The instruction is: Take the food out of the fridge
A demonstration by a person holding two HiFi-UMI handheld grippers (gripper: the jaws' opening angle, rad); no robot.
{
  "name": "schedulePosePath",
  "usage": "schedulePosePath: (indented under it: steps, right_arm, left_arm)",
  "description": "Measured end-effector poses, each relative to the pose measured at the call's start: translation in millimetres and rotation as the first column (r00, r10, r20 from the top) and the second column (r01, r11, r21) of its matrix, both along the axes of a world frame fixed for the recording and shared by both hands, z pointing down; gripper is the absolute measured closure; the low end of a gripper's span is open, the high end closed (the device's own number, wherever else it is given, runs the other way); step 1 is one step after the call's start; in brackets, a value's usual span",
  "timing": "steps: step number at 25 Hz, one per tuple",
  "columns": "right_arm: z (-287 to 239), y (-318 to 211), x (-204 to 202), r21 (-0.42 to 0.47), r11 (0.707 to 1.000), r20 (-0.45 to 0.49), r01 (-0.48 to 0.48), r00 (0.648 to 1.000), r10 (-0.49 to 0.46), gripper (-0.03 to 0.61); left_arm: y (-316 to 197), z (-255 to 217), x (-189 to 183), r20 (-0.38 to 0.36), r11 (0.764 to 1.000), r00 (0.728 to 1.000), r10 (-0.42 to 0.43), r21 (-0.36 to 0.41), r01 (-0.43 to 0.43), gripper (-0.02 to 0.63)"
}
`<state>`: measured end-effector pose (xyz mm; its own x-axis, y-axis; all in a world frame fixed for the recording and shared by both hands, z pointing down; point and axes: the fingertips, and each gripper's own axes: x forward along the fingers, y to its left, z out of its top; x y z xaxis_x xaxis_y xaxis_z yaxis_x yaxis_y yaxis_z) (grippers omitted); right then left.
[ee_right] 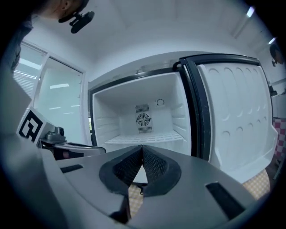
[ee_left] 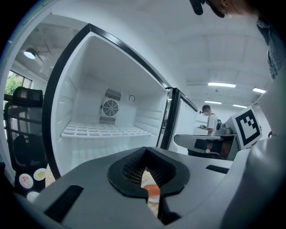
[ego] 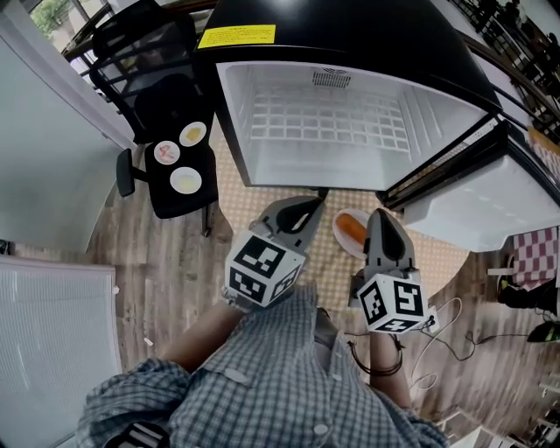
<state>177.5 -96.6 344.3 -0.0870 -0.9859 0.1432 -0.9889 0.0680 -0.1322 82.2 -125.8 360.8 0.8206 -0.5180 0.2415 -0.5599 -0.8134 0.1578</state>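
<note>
I am holding my left gripper [ego: 308,206] and right gripper [ego: 382,216] before the open fridge [ego: 262,96] (its shelf is looking bare), fingers [ee_left: 129,172] pressing together on nothing. The plate of orange food [ego: 350,229] is lying just in front of the fridge; swinging low, I am risking knocking it.

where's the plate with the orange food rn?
Head view: the plate sits on the checked surface just in front of the open fridge, between the left gripper and right gripper.
</note>
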Motion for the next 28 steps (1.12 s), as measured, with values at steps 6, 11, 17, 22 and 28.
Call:
schedulePosePath:
  steps: [6, 11, 17, 22, 28]
  right_arm:
    - [-1.6, -1.1, -7.6, 0.003, 1.0, -0.021, 0.017, 1.0, -0.017, 0.569]
    - [0.1, -3.3, -11.2, -0.004, 1.0, -0.025, 0.02, 0.999, -0.02, 0.569]
    - [1.7, -4.4, -12.8, -0.014, 1.0, -0.032, 0.023, 0.999, -0.023, 0.571]
    - [4.1, -4.9, -11.0, -0.021, 1.0, -0.032, 0.018, 0.999, -0.019, 0.571]
    - [5.8, -4.9, -8.9, -0.028, 0.999, -0.033, 0.017, 0.999, -0.018, 0.571]
  left_arm:
    - [0.8, -1.6, -5.7, 0.021, 1.0, 1.0, -0.008, 0.008, 0.008, 0.61]
    - [-1.1, -0.5, -9.5, 0.042, 1.0, 0.999, -0.016, 0.021, 0.015, 0.611]
    - [-2.4, 1.1, -9.4, 0.022, 1.0, 1.0, -0.01, -0.006, 0.011, 0.611]
    - [-3.5, 1.5, -8.3, 0.02, 1.0, 1.0, -0.008, -0.007, 0.008, 0.611]
    - [-4.9, 2.7, -7.3, 0.021, 1.0, 1.0, -0.01, -0.011, 0.01, 0.611]
